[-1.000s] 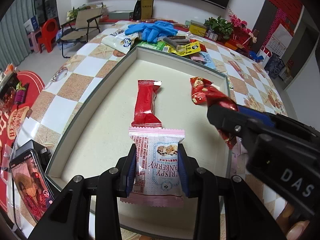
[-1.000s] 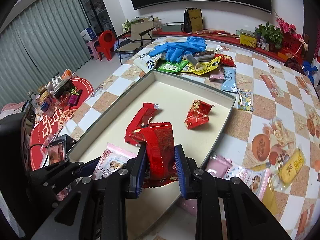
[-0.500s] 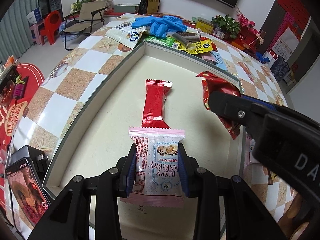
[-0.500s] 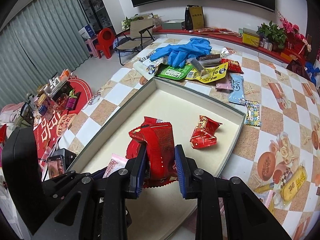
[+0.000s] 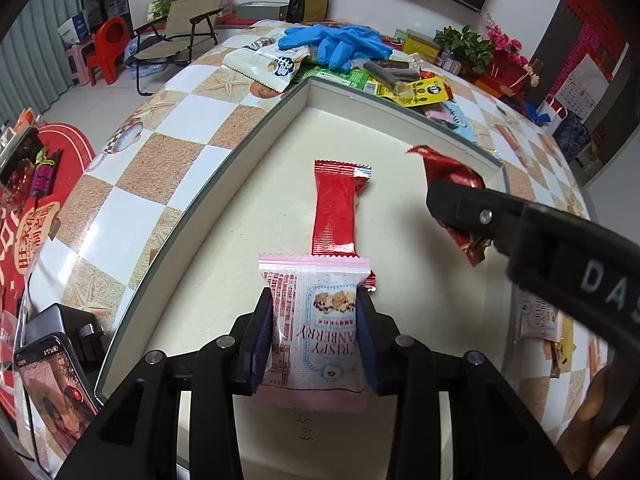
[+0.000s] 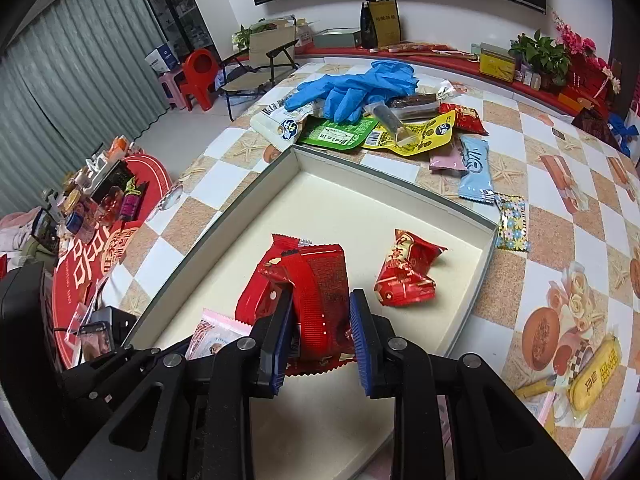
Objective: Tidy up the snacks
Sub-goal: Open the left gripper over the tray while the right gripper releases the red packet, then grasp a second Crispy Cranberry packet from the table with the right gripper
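Note:
My left gripper (image 5: 315, 305) points down into the cream tray (image 5: 224, 184) with a pink cranberry crisp packet (image 5: 320, 280) between its blue pads. Its jaws are opening, though the pads still touch the packet's sides. The packet's far edge overlaps the near end of a long red bar (image 5: 335, 208) lying in the tray. My right gripper (image 6: 320, 320) is shut on a dark red ridged packet (image 6: 324, 280), held above the tray floor. A crumpled red packet (image 6: 404, 276) lies in the tray to its right. The right gripper (image 5: 460, 200) also shows at the right of the left wrist view.
Blue gloves (image 6: 360, 88) and several snack packets are piled beyond the tray's far wall (image 6: 396, 186). More snacks (image 6: 592, 368) lie on the checked table to the right. A phone (image 5: 52, 380) stands left of the tray. A person's hand (image 5: 600, 420) holds the right gripper.
Both grippers have shifted forward over the tray with their packets. The pink packet now overlaps the red bar's near end. The right gripper's red packet has drawn nearer the crumpled red packet.

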A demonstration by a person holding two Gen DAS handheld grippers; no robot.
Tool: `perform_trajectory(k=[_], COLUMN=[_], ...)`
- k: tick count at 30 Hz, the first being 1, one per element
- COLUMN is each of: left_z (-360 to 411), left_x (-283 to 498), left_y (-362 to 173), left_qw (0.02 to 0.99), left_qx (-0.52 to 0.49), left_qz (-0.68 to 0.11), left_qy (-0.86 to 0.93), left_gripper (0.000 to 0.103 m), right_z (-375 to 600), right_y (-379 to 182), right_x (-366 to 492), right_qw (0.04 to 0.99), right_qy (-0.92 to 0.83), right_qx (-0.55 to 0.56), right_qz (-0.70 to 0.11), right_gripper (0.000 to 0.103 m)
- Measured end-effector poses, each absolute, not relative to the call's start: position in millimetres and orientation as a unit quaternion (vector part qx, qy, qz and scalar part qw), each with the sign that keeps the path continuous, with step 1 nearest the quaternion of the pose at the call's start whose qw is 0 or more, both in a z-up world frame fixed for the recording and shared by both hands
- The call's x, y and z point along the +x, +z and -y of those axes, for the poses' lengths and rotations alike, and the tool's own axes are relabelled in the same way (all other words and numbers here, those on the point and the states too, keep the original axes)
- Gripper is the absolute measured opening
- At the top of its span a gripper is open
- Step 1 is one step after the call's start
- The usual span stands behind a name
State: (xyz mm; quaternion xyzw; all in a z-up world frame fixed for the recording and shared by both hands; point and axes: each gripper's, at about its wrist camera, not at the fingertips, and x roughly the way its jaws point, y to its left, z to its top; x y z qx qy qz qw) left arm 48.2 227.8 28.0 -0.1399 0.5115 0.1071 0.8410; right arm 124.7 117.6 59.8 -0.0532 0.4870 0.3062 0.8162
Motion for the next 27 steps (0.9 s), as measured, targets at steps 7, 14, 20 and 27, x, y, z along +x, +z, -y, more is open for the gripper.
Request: perform_trajectory(k=[7,14,20,27], left_z=[-231,-210,-153,-93], left_x=[41,28,17,15], left_y=[38,52,71,60], left_qw=[0.852,0.865,0.88,0.869], left_qx=[-0.151,-0.143,-0.125,-0.107], left_qz=[-0.49,-0.475,-0.459,-0.48], left_qy=[0.107,0.081,0.005,-0.045], left_gripper=[0.068,0.068,0.068,0.068], right_z=[-112,-80,9,81], right_y=[71,85,85,49], right_x=[129,124,97,73], right_qw=[0.829,0.841,0.872,0.875], right_qy=[0.303,0.299,0.246,0.201], right_qx=[-0.035,-0.003,0.025,0.014], right_qz=[-0.469,-0.451,-0.423,-0.44], right_gripper=[0.085,0.085,0.085,0.085])
